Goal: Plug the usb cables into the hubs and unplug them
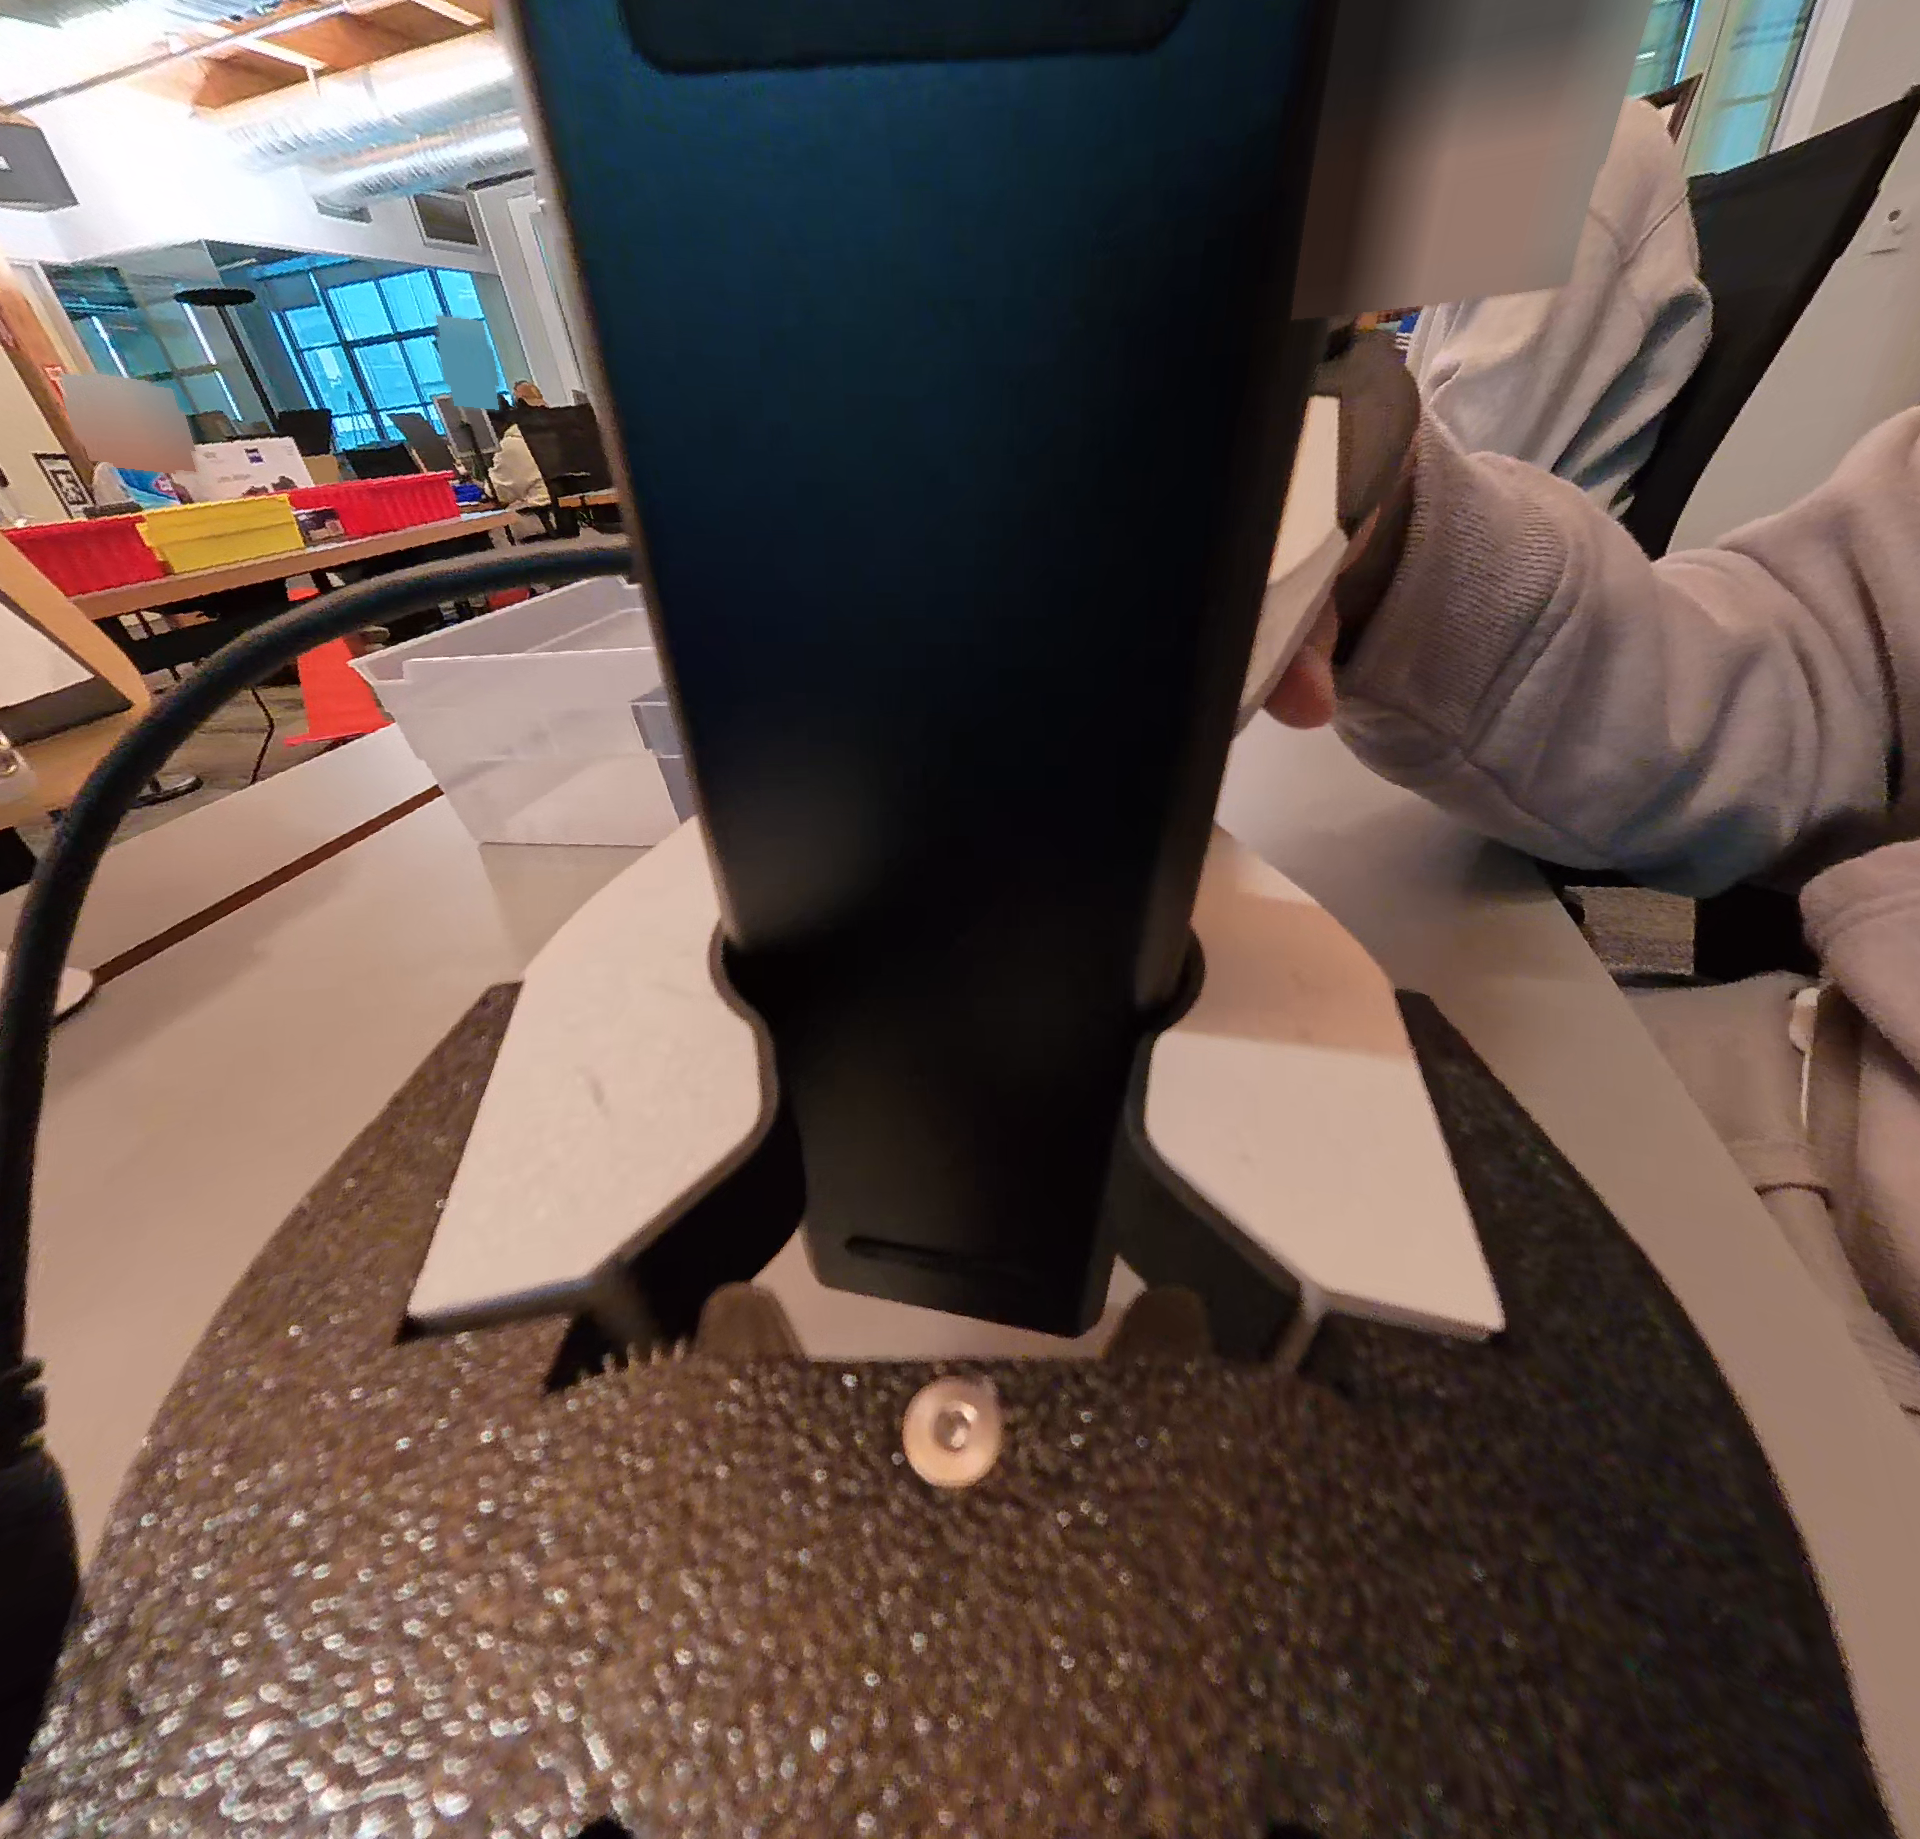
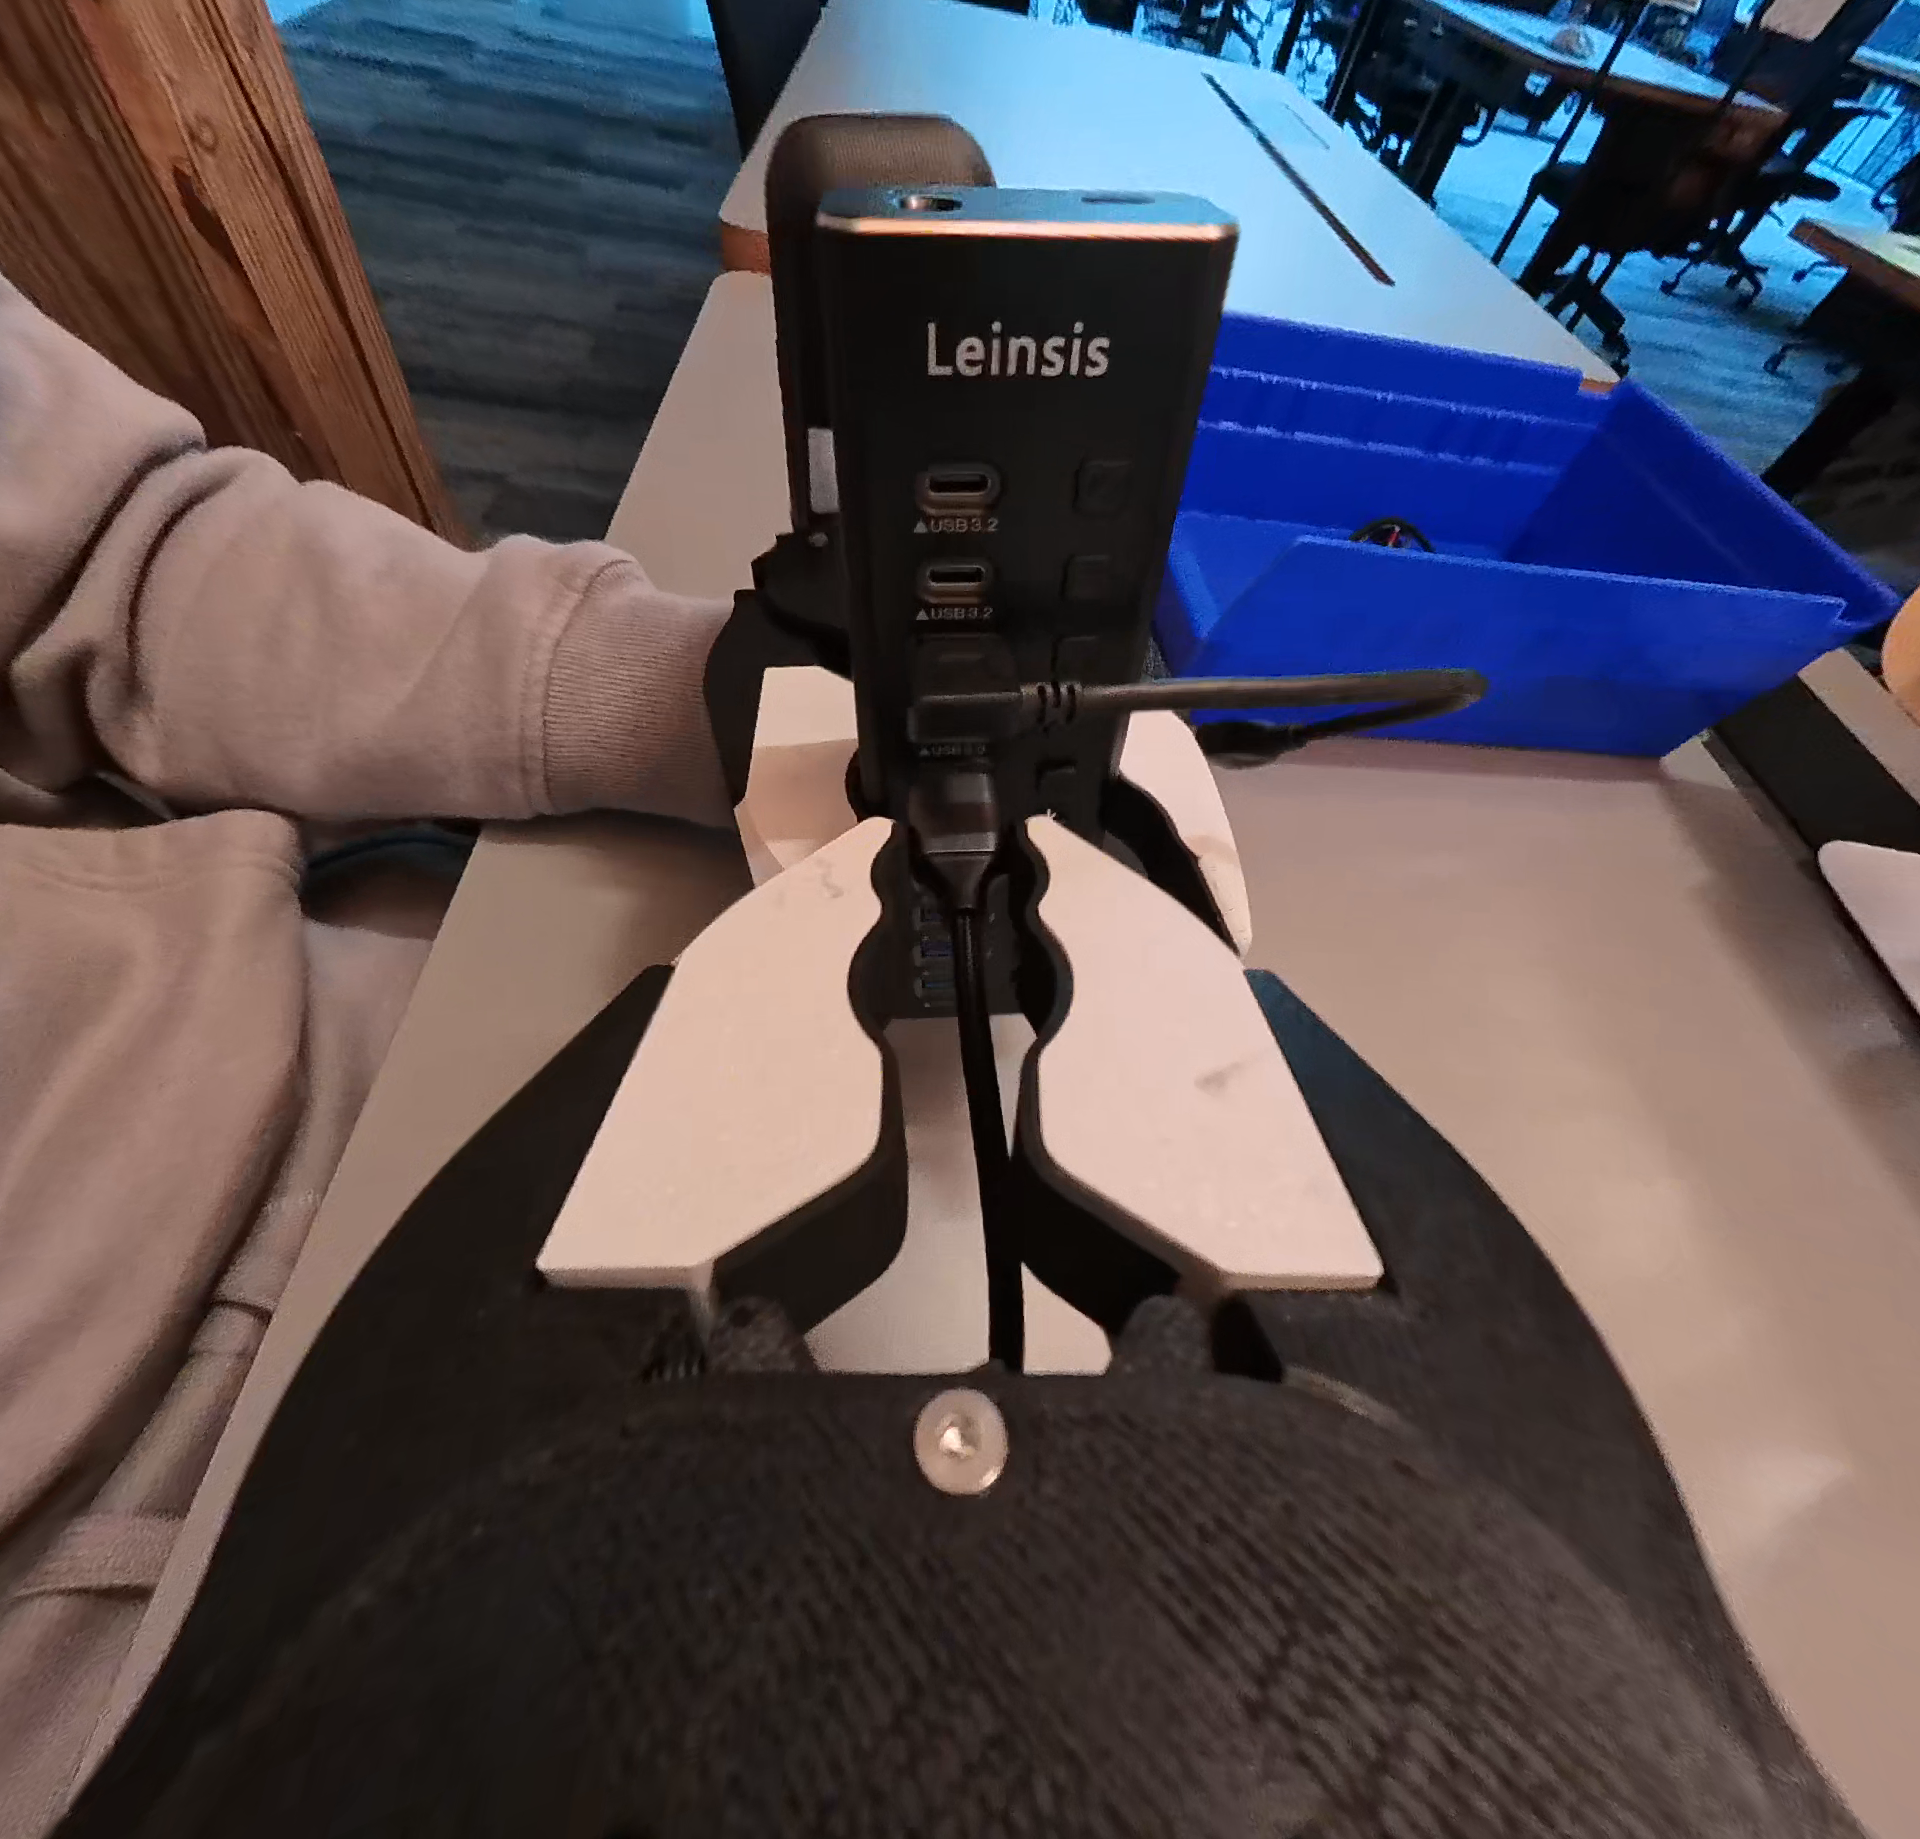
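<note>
Left gripper (image 1: 961, 968), white flat-plate fingers on a black textured body: jaws closed against both sides of an upright dark slab, gripping it low down, with contact at the notched fingertips (image 1: 665, 968). Seen from the right wrist view, the left gripper (image 2: 987, 750) sits directly beyond the right one's fingertips, facing it, held by an arm in a grey-beige sleeve (image 2: 312, 667).

Right gripper (image 2: 961, 844), white scalloped-edge fingers on a black fabric-covered body: jaws narrowed around a dark plug, fingertips (image 2: 831, 875) close on either side; firm contact cannot be confirmed. A sleeved right hand (image 1: 1382, 584) shows beyond the left gripper's right finger.
</note>
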